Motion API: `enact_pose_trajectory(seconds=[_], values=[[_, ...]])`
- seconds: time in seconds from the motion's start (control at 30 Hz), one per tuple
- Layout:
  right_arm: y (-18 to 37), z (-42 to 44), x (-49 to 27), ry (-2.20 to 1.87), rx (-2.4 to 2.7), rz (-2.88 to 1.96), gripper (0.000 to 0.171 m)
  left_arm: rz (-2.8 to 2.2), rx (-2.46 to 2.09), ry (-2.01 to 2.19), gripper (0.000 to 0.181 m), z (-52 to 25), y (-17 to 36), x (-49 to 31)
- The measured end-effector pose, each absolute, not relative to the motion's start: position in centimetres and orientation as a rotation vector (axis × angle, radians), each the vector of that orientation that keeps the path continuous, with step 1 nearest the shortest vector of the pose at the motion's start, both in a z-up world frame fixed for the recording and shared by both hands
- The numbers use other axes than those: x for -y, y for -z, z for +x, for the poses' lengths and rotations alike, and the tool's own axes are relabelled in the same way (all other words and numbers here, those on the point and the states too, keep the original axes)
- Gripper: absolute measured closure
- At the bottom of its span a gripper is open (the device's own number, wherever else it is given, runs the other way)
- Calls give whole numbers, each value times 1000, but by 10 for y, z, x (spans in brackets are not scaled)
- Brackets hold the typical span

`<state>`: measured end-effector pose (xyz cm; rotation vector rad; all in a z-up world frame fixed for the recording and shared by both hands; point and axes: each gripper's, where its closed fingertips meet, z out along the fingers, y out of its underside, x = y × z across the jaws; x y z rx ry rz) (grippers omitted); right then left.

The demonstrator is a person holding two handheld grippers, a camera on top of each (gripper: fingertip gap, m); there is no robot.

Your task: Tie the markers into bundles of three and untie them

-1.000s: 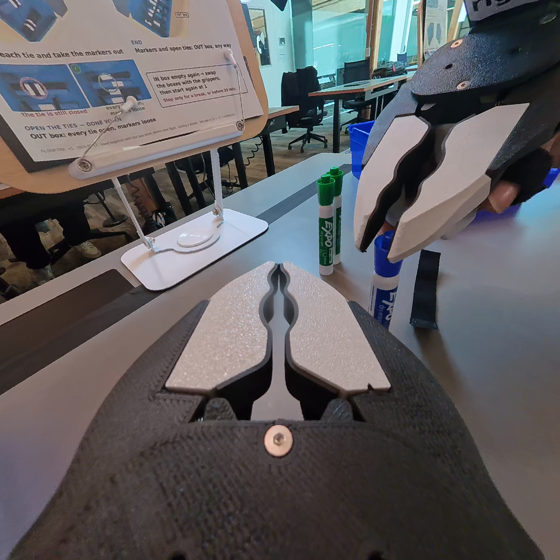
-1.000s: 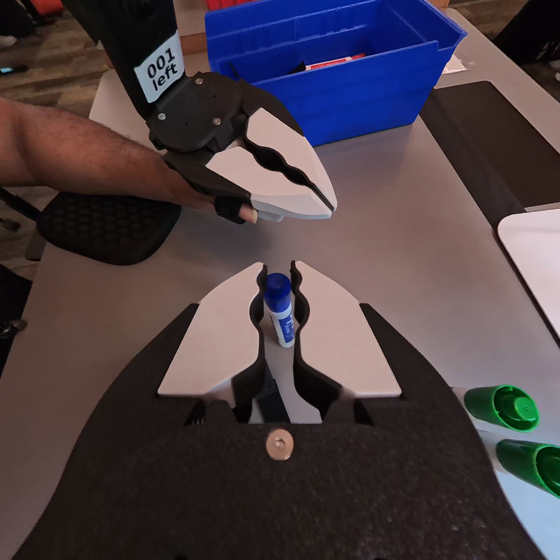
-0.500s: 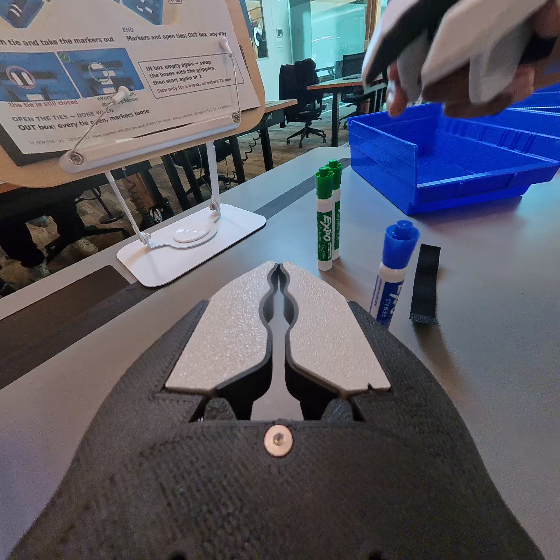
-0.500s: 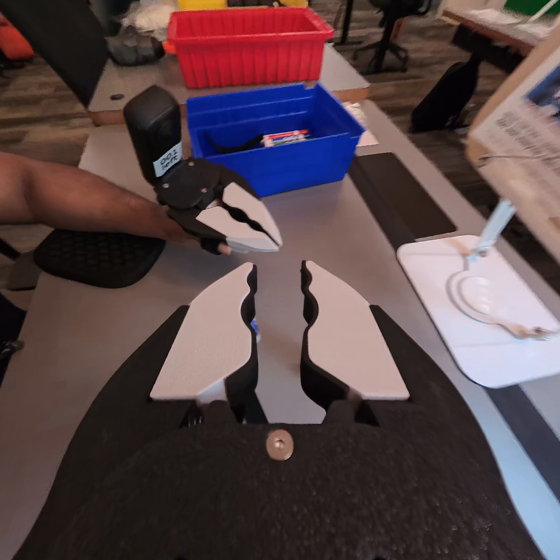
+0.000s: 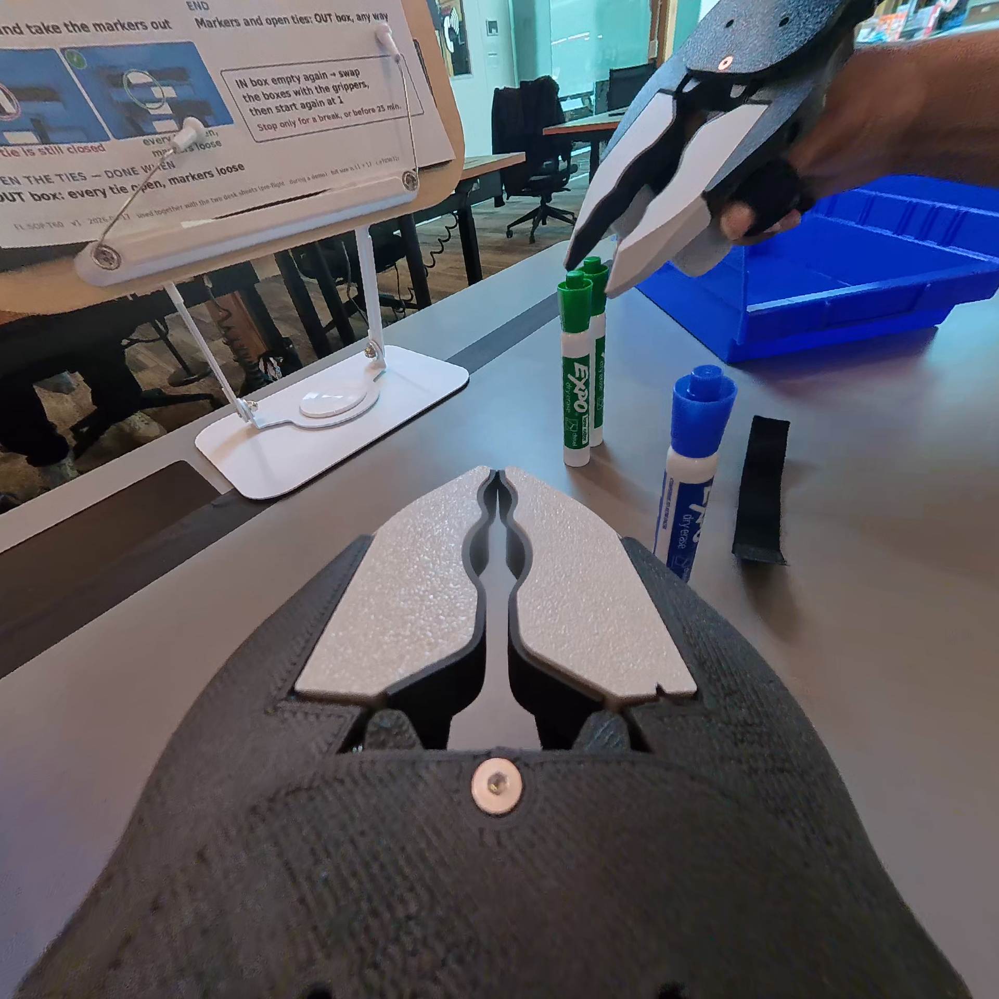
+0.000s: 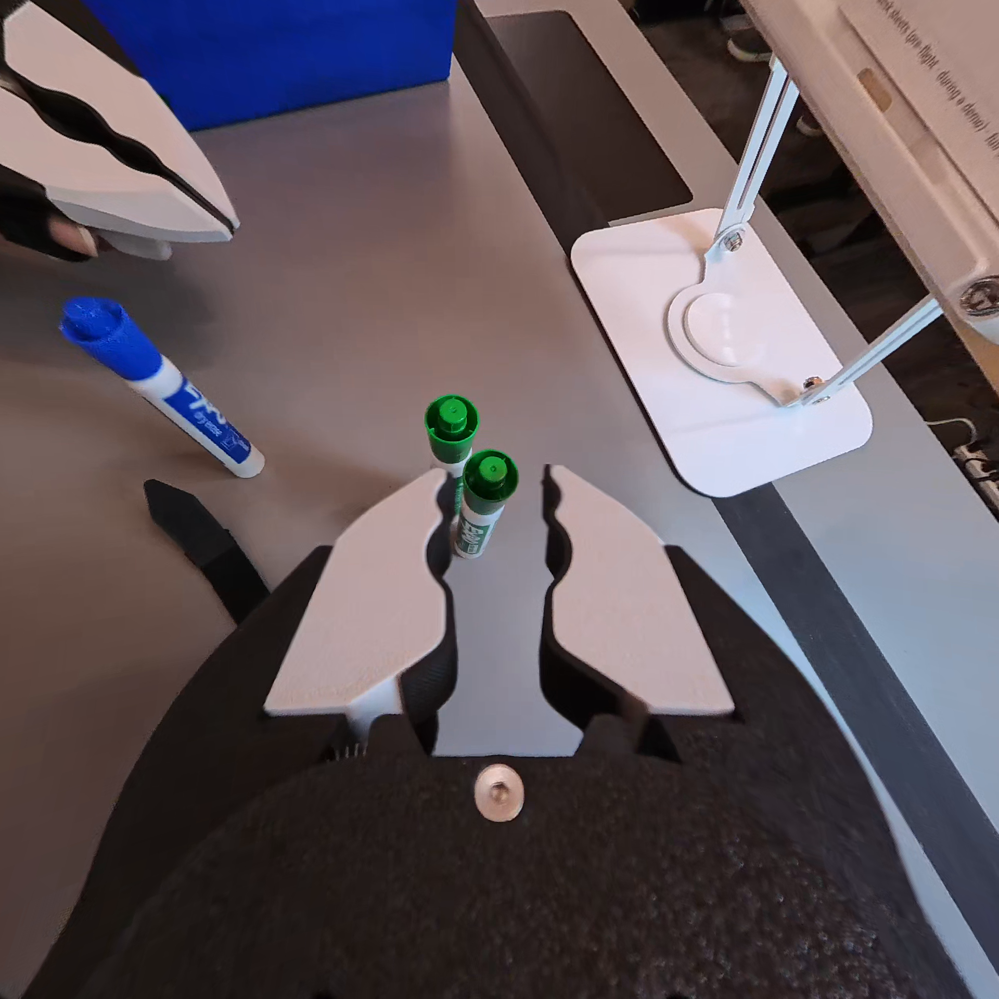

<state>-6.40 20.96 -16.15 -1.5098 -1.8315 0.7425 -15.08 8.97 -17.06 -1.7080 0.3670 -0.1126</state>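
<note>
Two green markers (image 5: 575,378) stand upright side by side on the grey table; they also show in the right wrist view (image 6: 481,503). A blue marker (image 5: 692,465) stands upright by itself (image 6: 157,389), with a black tie strap (image 5: 759,486) lying flat beside it (image 6: 200,530). My right gripper (image 6: 494,473) is open just above the green caps, and the nearer green marker shows in its gap. It also shows in the left wrist view (image 5: 594,275). My left gripper (image 5: 497,475) is shut and empty, low over the table, short of the markers (image 6: 230,224).
A blue bin (image 5: 838,281) stands behind the markers (image 6: 270,54). A white stand base (image 5: 335,421) carries a tilted instruction board on the left (image 6: 719,367). A dark strip (image 5: 108,540) runs along the table's far edge. The left gripper's tips are roughly 15 cm from the right gripper's. My right tips are roughly 15 cm from the black tie strap (image 5: 759,486).
My right gripper let go of the blue marker, lifted away, and came down open over the two green markers. The blue marker stays standing. My left gripper has barely moved.
</note>
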Motion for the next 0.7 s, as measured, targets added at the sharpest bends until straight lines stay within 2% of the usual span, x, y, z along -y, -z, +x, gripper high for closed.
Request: enact_pose_trajectory(seconds=[0.03, 0.2, 0.47, 0.7], values=[[164, -64, -211, -741, 1834, -1510, 151, -1712, -366, 112, 181, -151, 172, -90], [155, -51, -209, -742, 1825, -1525, 152, -1726, -361, 122, 181, -152, 176, -91], [96, -28, -159, -829, 1850, -1413, 152, -1729, -358, 145, 181, -150, 178, -92], [137, -53, -110, -918, 1953, -1325, 152, -1736, -358, 138, 181, -149, 180, -92]])
